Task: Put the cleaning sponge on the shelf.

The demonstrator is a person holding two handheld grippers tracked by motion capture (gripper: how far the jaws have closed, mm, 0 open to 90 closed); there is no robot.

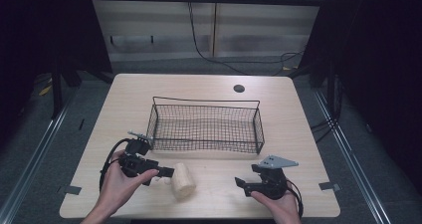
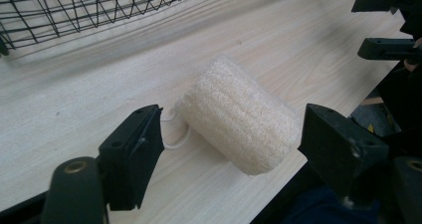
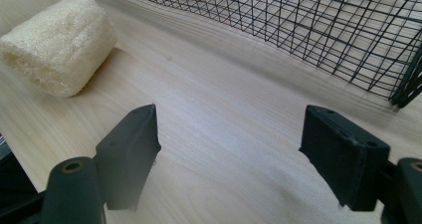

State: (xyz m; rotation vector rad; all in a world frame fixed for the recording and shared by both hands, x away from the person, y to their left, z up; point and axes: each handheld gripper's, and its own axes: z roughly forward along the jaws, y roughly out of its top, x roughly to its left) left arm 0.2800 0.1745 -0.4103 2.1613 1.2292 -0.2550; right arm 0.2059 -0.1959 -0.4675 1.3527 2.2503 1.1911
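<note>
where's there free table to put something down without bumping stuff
The widest bare patch lies between the loofah and the right gripper, in front of the wire basket. The strips left, right and behind the basket are bare too, up to the table edges. It is crowded around the left gripper, beside the loofah.

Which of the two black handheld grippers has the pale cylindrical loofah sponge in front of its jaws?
The left gripper: the loofah sponge lies just beyond its open jaws. The right gripper faces bare tabletop, well apart from it.
</note>
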